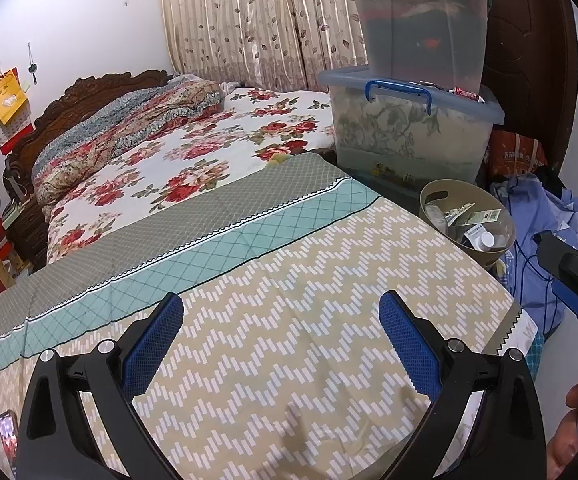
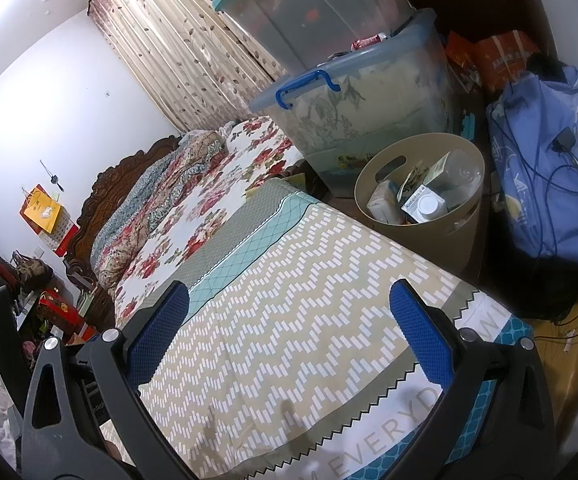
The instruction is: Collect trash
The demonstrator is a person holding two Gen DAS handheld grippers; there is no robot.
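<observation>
A tan round bin [image 1: 429, 196] stands beside the bed's right edge; it also shows in the right wrist view [image 2: 377, 178]. It holds trash: a white bottle [image 2: 427, 202], a clear plastic bottle [image 2: 463, 170], cartons and wrappers. My left gripper [image 1: 281, 344] is open and empty above the zigzag-patterned cover [image 1: 309, 280]. My right gripper [image 2: 289, 340] is open and empty above the same cover [image 2: 289, 280], near the bed's corner. The right gripper's tip shows at the right edge of the left wrist view [image 1: 569, 276].
Two stacked clear storage boxes [image 1: 413, 120] stand behind the bin. A blue bag with cables [image 2: 545, 168] lies right of the bin. A floral sheet and folded quilt [image 1: 129, 128] cover the far bed. A phone [image 1: 7, 436] lies at the lower left.
</observation>
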